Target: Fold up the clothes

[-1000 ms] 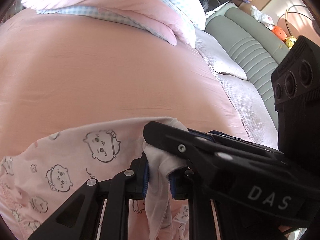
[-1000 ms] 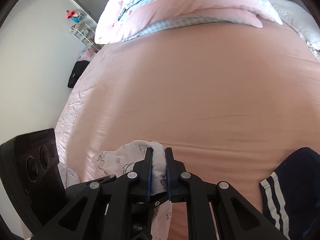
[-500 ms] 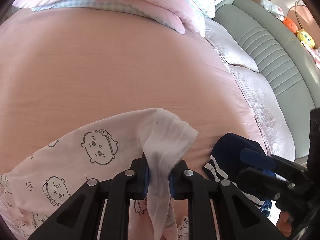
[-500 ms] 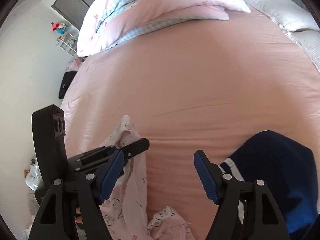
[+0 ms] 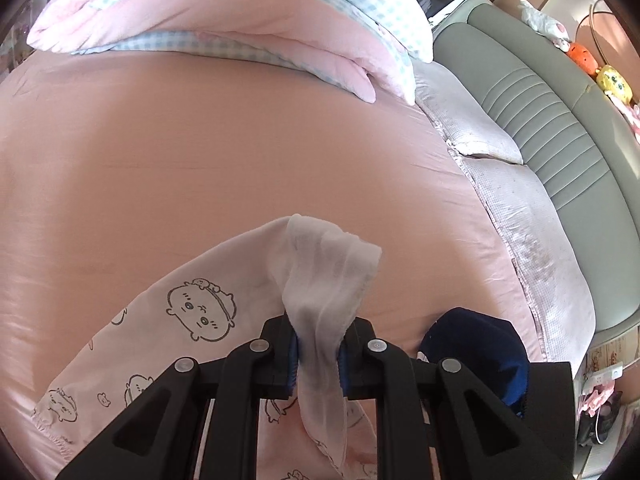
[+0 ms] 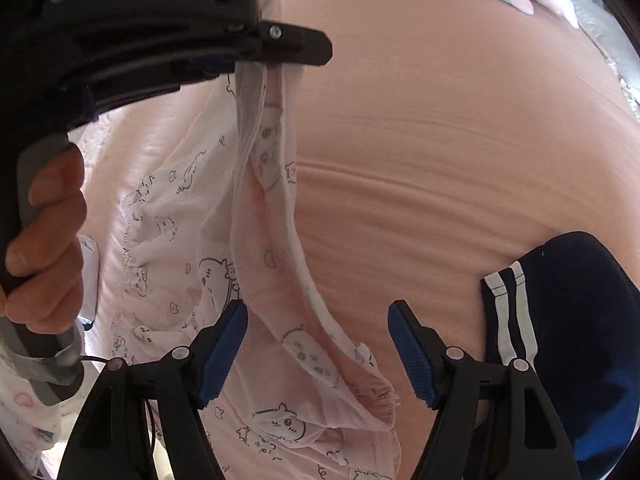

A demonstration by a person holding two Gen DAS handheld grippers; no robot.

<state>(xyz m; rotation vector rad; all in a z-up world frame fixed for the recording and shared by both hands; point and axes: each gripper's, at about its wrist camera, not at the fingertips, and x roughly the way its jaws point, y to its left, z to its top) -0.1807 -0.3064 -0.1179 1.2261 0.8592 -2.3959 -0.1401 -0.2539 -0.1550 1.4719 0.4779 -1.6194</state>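
A thin pale pink garment [image 5: 188, 312] printed with small cartoon faces hangs over the pink bed. My left gripper [image 5: 318, 354] is shut on a bunched white edge of it and holds that edge up. In the right wrist view the same left gripper [image 6: 248, 62] is at the top left, a hand [image 6: 44, 236] around its handle, and the pink garment [image 6: 264, 248] drapes down from it to the bed. My right gripper [image 6: 318, 354] stands open low over the garment's lower hem, its blue pads [image 6: 224, 344] apart on either side of the cloth and not pressing it.
A dark navy garment with white stripes [image 6: 560, 320] lies on the bed at the right, also seen as the navy garment [image 5: 476, 344]. A folded pink and checked quilt [image 5: 248, 12] lies at the far end. A grey padded headboard [image 5: 552, 112] with plush toys runs along the right.
My right gripper let go of the garment's top edge, opened wide and dropped down toward the hanging hem. My left gripper kept its grip and lifted the edge a little.
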